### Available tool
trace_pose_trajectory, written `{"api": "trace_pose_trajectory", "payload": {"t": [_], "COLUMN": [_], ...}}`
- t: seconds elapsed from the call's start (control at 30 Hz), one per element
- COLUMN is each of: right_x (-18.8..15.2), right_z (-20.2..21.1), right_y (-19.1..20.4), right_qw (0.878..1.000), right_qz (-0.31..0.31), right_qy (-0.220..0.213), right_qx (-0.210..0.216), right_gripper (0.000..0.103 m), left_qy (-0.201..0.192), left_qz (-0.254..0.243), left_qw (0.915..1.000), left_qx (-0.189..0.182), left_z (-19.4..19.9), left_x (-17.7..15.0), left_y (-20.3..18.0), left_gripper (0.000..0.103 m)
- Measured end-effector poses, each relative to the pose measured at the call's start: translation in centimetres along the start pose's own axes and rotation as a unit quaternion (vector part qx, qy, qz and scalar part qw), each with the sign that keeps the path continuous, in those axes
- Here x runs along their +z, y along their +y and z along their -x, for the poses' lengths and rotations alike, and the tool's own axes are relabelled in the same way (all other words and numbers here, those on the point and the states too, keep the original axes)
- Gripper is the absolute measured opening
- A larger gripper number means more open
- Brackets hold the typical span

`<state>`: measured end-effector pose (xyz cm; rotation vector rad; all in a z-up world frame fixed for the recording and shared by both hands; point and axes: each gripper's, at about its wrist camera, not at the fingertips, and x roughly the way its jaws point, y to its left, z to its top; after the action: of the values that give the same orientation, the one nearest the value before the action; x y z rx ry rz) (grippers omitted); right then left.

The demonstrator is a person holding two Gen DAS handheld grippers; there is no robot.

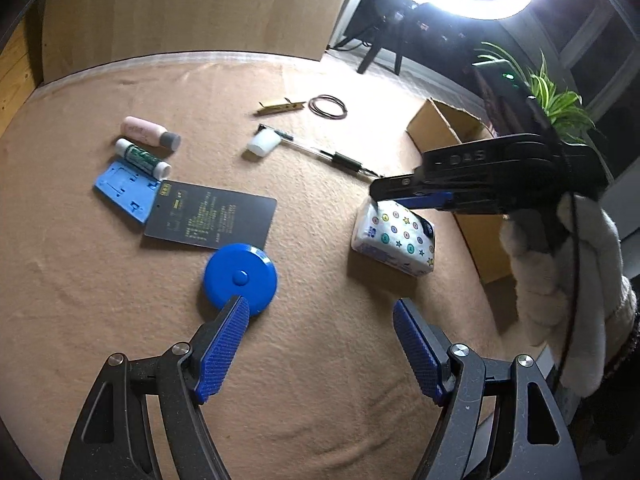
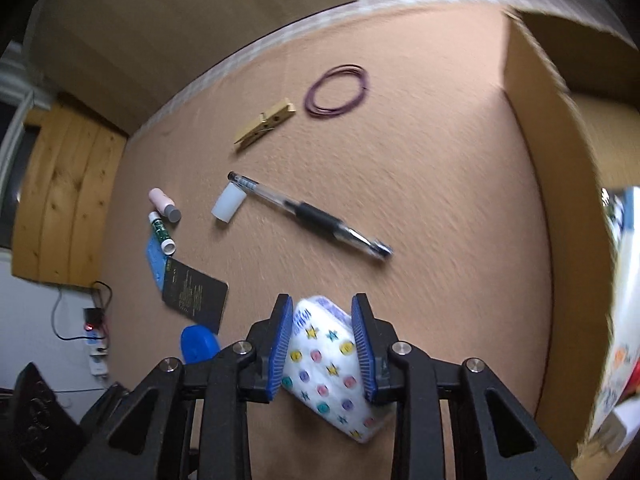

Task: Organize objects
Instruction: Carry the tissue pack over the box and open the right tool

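1. The bench (image 2: pixel 440 160) is wide, with lots of bare room in the middle.
2. The cardboard box (image 2: pixel 540 128) stands at the right edge, and some things look to be inside already.
3. The right hand-held gripper (image 2: pixel 322 344) squeezes the tissue pack (image 2: pixel 332 376), near the box.
4. The left hand-held gripper (image 1: pixel 320 344) is apart and holds nothing, just by the blue tape measure (image 1: pixel 240 274).
5. The pen (image 2: pixel 308 214), peg (image 2: pixel 264 122) and band (image 2: pixel 338 92) are still left out.

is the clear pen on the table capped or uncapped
Uncapped. The pen lies with its writing tip bare; a white cap-like piece lies beside its other end.
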<state>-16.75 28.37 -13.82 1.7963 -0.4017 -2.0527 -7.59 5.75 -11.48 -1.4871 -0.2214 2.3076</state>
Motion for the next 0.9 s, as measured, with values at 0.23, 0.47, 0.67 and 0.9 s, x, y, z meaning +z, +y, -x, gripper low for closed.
{"api": "trace_pose_trajectory", "payload": {"t": [0.23,0.47,0.67,0.9], "right_x": [-1.8,-4.0,-4.6,-4.5], "right_z": [1.5,0.9,1.3,1.5], "right_y": [-1.2,0.0,0.4,0.3], "right_qw": [1.0,0.999,0.998,0.998], "right_qz": [0.007,0.029,0.033,0.048], "right_qy": [-0.005,0.014,0.003,-0.007], "right_qx": [0.02,0.038,0.054,0.04], "right_gripper": [0.044,0.044,0.044,0.042], "left_qy": [0.01,0.01,0.011,0.019], "left_qz": [-0.01,-0.015,-0.018,-0.011], "left_qw": [0.9999,0.9997,0.9995,0.9991], "left_qx": [-0.009,-0.016,-0.023,-0.038], "left_z": [-0.8,-1.2,-2.2,-4.3], "left_x": [-0.5,-0.5,0.0,1.3], "left_y": [-0.9,-1.8,-2.2,-2.9], "left_gripper": [0.077,0.077,0.077,0.071]}}
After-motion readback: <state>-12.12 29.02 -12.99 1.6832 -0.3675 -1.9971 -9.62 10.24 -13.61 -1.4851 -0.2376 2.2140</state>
